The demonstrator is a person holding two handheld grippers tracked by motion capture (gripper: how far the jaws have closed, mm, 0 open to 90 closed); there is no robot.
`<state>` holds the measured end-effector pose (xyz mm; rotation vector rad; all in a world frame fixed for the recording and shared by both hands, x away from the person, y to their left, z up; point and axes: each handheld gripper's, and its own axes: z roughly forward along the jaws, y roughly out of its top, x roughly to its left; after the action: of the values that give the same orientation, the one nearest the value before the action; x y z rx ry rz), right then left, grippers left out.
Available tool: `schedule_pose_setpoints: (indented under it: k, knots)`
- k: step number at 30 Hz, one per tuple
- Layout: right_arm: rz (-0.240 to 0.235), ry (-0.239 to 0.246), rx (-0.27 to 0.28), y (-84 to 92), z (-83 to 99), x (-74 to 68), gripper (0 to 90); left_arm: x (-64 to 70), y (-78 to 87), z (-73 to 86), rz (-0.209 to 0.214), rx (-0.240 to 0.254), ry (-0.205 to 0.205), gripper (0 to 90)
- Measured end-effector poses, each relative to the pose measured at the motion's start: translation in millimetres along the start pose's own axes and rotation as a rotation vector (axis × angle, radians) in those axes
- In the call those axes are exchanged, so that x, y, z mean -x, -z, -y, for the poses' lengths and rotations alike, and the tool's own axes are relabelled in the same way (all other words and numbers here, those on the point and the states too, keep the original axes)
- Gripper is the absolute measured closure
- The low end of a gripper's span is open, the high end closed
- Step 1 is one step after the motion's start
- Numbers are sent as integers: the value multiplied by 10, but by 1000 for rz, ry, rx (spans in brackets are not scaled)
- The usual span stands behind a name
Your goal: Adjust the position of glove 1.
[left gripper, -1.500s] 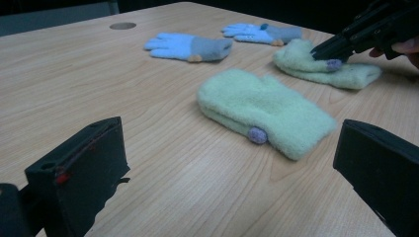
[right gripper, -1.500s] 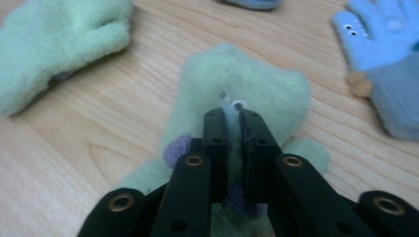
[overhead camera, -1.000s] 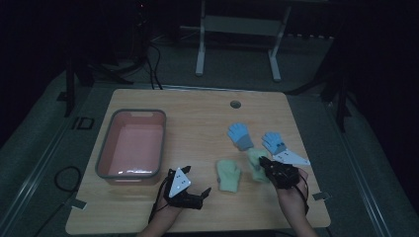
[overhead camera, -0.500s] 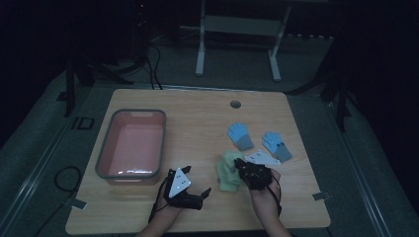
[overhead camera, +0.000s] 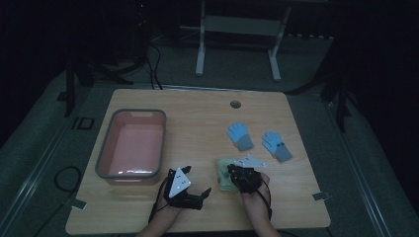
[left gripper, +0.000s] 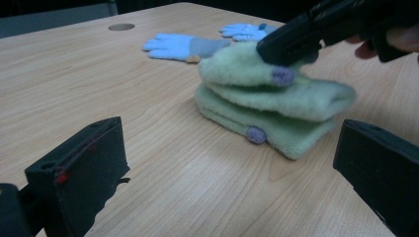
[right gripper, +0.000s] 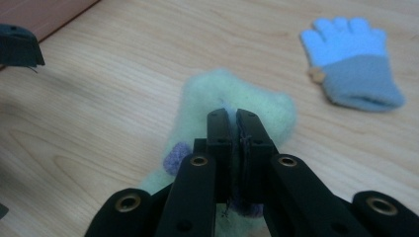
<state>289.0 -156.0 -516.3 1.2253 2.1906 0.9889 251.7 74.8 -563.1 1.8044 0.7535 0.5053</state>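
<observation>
Green glove (left gripper: pixel 276 106) pinched by right gripper (right gripper: pixel 232 121) — stacked on its twin, front-centre tabletop (overhead camera: pixel 197 118).

Right jaws clenched on the top glove's fabric. Left gripper (left gripper: pixel 222 173) released, jaws wide, resting just left of the pile. Two blue gloves (overhead camera: pixel 240 136) lie farther back — pink tub (overhead camera: pixel 129 144) well left.

The high view is dim, its surroundings nearly black. Both tool views are brighter. Their near black jaws are soft-focused.
</observation>
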Motion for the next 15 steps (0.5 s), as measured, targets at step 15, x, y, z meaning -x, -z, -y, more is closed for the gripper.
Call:
schedule_pose_setpoints:
  k: [15]
  knots:
    - [-47, 28, -35, -65, 69, 58, 756, 2, 0, 0, 0, -2, -3, 3]
